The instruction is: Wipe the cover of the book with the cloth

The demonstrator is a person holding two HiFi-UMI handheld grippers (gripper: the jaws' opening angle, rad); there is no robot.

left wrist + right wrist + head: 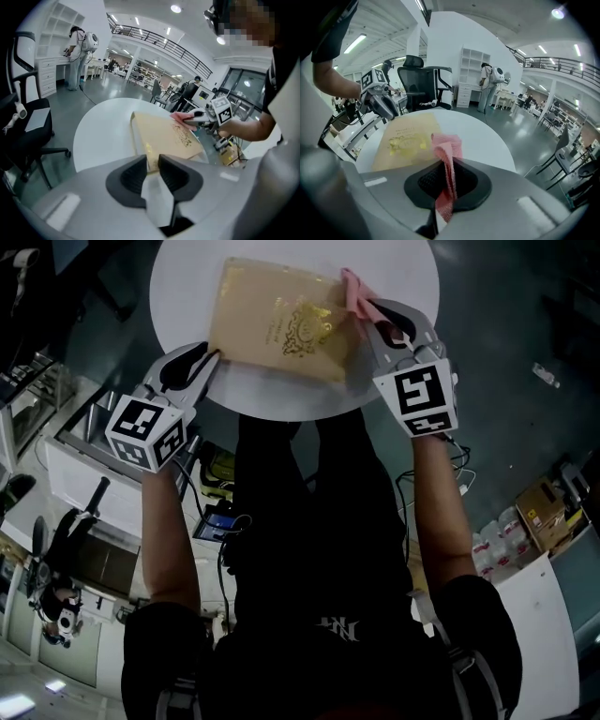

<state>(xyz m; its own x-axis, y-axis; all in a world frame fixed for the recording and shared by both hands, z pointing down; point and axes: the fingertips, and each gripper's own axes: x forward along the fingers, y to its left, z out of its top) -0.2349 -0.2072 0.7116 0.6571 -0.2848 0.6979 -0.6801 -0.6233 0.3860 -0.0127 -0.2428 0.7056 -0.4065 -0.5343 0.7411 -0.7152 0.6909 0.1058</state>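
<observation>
Cloth (446, 149) in R gripper (379, 322) jaws; office chair (423, 86) beyond table (487, 136)

Wide open hall here, a glossy grey floor (520, 126) throwing back the ceiling lights (176, 8). The round white desk (183, 296) stands out in the open. A black office chair (423, 86) is parked just beyond it, and behind that a tall white shelving unit (468, 75) runs along a white wall (445, 42), where a person with a white backpack (77, 51) stands at the counter. Up high, a mezzanine railing (154, 40) curves across the far end. On the right is dark-framed glazing (243, 84), probably windows. A cardboard box (544, 507) sits on the floor.
</observation>
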